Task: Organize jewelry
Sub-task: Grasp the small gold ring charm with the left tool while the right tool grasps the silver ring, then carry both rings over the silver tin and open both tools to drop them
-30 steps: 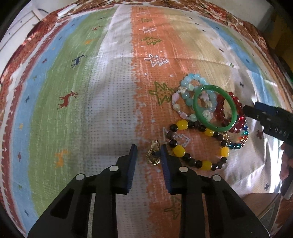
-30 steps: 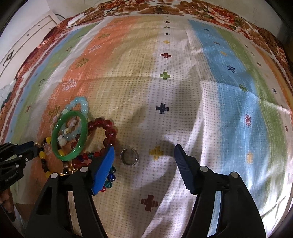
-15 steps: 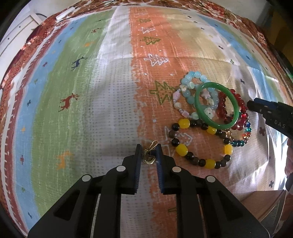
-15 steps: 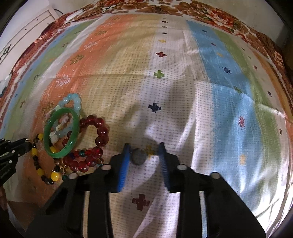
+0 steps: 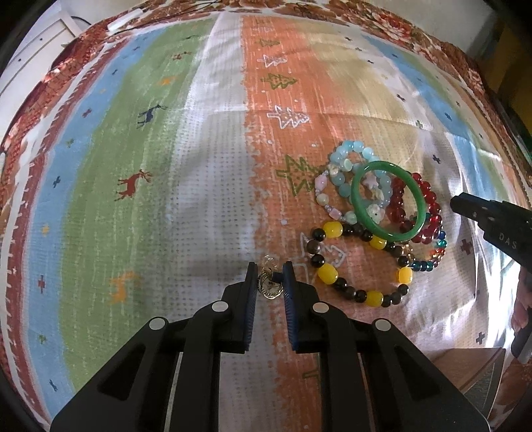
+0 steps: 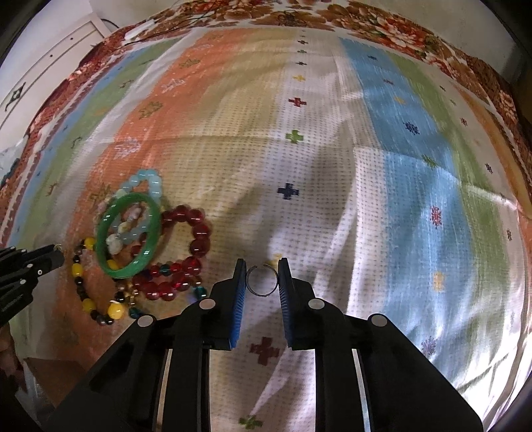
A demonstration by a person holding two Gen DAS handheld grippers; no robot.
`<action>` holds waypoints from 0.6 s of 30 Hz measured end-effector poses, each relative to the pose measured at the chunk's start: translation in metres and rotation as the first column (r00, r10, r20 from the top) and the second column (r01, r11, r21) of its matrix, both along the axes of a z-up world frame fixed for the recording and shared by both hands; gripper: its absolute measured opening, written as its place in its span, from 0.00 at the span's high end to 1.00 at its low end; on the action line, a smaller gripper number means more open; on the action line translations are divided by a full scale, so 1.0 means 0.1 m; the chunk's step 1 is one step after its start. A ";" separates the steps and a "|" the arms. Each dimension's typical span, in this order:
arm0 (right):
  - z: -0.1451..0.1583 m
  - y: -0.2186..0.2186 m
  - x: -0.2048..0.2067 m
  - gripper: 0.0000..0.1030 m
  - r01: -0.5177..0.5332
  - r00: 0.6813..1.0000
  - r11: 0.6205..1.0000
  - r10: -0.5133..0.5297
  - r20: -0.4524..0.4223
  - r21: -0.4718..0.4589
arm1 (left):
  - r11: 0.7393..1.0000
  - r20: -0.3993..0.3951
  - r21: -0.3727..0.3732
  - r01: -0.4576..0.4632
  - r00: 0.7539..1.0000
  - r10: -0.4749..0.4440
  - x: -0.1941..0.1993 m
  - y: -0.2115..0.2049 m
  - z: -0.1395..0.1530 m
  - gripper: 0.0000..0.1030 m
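Note:
My left gripper (image 5: pixel 270 277) is shut on a small gold earring (image 5: pixel 269 286) and holds it above the striped cloth. My right gripper (image 6: pixel 262 276) is shut on a silver ring (image 6: pixel 261 280), also lifted off the cloth. A heap of bracelets lies between them: a green bangle (image 5: pixel 387 206) (image 6: pixel 129 231) on top, a yellow-and-black bead bracelet (image 5: pixel 360 262), dark red beads (image 6: pixel 193 252) and a pale blue bead bracelet (image 5: pixel 352 156). The right gripper's tip (image 5: pixel 492 219) shows at the right in the left wrist view. The left gripper's tip (image 6: pixel 30 266) shows at the left in the right wrist view.
A striped cloth (image 5: pixel 166 166) with deer, tree and cross motifs covers the table. Its floral border (image 6: pixel 365 16) runs along the far edge. A white cabinet (image 6: pixel 43 66) stands at the far left. The bare wooden table edge (image 5: pixel 472 365) shows near the bracelets.
Both grippers closed, the left on the gold earring and the right on the silver ring, and both have lifted their pieces off the cloth. The bracelets have not moved.

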State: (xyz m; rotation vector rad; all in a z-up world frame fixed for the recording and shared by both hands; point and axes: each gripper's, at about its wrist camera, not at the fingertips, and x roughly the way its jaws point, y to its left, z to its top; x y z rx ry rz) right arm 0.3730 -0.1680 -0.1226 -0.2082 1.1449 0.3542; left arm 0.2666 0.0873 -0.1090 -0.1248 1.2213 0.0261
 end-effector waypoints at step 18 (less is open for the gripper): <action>0.45 0.16 -0.49 0.81 -0.077 0.995 0.997 0.076 0.067 0.019 | 1.000 0.078 0.006 -0.007 0.997 0.006 -0.18 -0.11 0.34 0.86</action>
